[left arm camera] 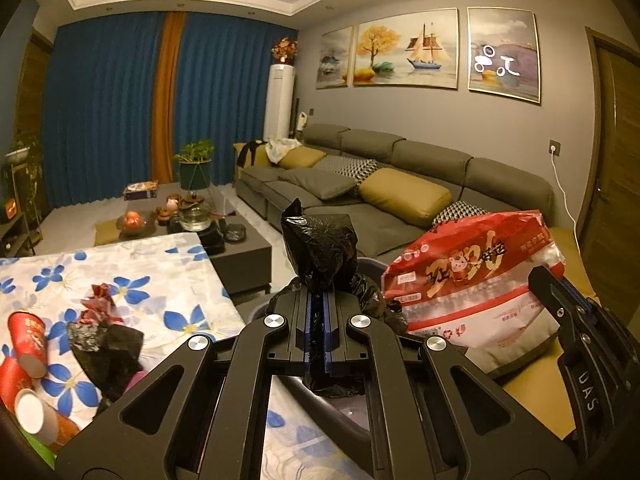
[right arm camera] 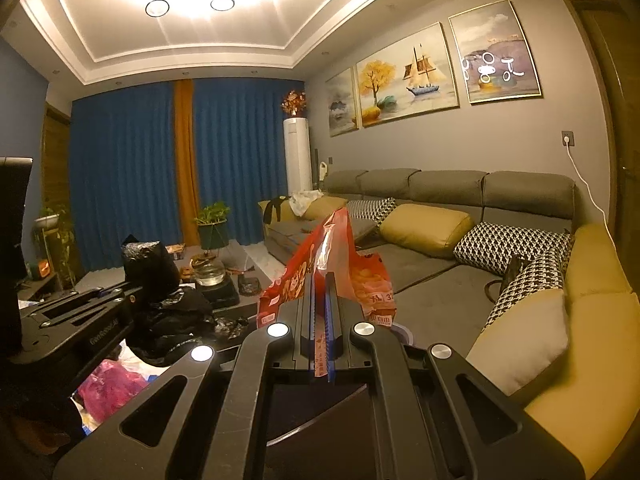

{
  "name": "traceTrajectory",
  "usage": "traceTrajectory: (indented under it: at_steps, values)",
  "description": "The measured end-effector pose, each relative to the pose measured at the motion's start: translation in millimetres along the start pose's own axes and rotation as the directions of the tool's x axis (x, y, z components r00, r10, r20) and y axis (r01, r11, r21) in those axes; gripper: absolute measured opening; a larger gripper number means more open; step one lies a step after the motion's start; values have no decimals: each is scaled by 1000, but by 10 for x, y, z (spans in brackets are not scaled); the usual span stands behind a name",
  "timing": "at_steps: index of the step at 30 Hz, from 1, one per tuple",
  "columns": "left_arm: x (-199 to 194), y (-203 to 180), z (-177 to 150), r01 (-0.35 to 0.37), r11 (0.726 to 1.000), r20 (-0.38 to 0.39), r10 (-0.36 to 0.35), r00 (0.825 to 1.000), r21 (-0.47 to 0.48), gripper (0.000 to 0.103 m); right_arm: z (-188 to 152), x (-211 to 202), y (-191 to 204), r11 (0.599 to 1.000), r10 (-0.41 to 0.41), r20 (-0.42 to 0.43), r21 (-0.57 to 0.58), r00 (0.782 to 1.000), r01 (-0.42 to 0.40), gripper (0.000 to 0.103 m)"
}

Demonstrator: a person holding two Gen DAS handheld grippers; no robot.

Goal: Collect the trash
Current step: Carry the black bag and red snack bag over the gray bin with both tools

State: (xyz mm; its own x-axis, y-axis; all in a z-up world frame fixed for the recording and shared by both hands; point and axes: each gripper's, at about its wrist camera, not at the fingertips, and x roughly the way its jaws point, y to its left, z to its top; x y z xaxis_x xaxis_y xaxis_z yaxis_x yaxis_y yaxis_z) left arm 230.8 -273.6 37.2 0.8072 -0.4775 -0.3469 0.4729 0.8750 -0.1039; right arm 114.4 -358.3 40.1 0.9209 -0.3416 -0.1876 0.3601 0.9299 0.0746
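My left gripper [left arm camera: 319, 300] is shut on a black plastic trash bag [left arm camera: 320, 248] and holds its edge up over a grey bin [left arm camera: 344, 408]. My right gripper [right arm camera: 320, 280] is shut on a red and white snack bag [right arm camera: 344, 264], held upright to the right of the black bag; that snack bag [left arm camera: 472, 280] and the right gripper [left arm camera: 568, 308] also show in the left wrist view. The left gripper [right arm camera: 80, 312] with the black bag [right arm camera: 150, 268] shows at the left of the right wrist view. On the floral tablecloth [left arm camera: 168, 264] lie red paper cups [left arm camera: 28, 336], a crumpled red wrapper [left arm camera: 98, 300] and black scraps [left arm camera: 108, 352].
A dark coffee table [left arm camera: 240, 256] with a fruit bowl [left arm camera: 134, 222] and tea set [left arm camera: 194, 210] stands beyond the floral table. A grey sofa [right arm camera: 432, 264] with yellow and patterned cushions fills the right side. Pink plastic [right arm camera: 112, 392] lies low on the left.
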Motion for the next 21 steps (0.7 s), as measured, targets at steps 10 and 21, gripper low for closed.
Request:
traceTrajectory:
  at_steps: [10, 21]
  values:
    - [242, -1, -28, 15, 1000, -31, -15, 999, -11, 4, -31, 205, -7, 1000, 6, -29, 5, 1000, -6, 5]
    - [398, 59, -75, 65, 997, -77, -68, 995, -39, 37, -15, 363, -92, 999, 30, -57, 24, 998, -29, 5]
